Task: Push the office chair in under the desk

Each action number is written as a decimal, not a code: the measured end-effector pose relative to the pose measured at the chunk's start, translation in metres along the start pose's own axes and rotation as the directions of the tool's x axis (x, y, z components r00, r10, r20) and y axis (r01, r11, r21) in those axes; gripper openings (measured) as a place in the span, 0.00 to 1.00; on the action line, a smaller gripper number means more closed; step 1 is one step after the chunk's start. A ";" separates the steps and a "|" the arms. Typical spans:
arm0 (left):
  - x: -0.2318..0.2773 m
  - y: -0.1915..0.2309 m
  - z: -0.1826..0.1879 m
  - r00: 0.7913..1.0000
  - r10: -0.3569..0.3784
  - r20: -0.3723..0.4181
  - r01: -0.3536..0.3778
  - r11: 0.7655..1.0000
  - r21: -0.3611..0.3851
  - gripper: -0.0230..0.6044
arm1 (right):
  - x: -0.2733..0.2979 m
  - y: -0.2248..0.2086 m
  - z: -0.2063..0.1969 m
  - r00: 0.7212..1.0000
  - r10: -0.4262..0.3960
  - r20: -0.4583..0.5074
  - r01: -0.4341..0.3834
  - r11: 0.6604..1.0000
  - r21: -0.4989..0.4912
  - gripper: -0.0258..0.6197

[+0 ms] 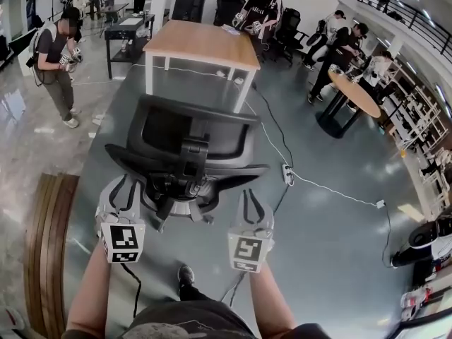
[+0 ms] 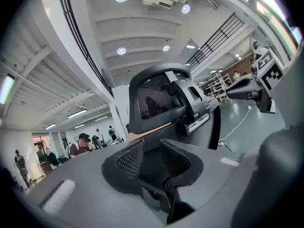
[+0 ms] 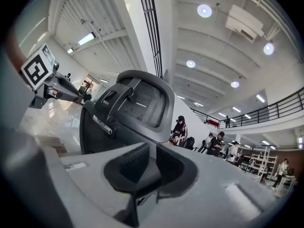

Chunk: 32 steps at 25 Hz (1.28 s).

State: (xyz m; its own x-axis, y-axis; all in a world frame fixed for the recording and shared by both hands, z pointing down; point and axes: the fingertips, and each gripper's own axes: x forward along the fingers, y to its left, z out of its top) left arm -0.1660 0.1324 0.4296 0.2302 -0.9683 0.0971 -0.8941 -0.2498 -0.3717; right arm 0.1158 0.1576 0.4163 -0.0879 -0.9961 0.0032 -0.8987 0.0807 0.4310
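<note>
Left gripper [image 1: 126,189] just behind office chair [image 1: 183,129], jaws apart, empty. Right gripper [image 1: 253,203] also behind chair, jaws a sliver apart, empty. Desk [image 1: 201,44] beyond chair.

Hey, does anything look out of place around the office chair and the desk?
Yes. The office chair stands out on the open floor, apart from the desk, not tucked under it. A white power strip and its cable lie loose on the floor beside the chair, and the wheels might snag them.
</note>
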 end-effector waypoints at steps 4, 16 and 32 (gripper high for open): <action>0.018 0.004 0.000 0.999 0.031 0.018 -0.034 0.986 0.161 0.36 | 0.018 -0.004 -0.014 0.999 0.012 -0.032 -0.015 0.994 -0.112 0.21; 0.053 0.020 -0.007 0.997 0.074 -0.038 -0.047 0.874 0.484 0.64 | 0.063 -0.012 -0.031 0.989 0.024 -0.146 -0.086 0.897 -0.434 0.49; 0.096 0.031 -0.013 0.985 0.134 -0.106 -0.046 0.805 0.591 0.55 | 0.091 -0.014 -0.025 0.987 0.034 -0.157 -0.108 0.865 -0.491 0.48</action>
State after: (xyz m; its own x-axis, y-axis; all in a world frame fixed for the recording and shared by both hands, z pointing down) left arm -0.1760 0.0313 0.4393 0.0661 -0.9874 0.1436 -0.5035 -0.1573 -0.8496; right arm 0.1315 0.0652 0.4328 -0.0494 -0.9859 0.1598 -0.5567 0.1600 0.8151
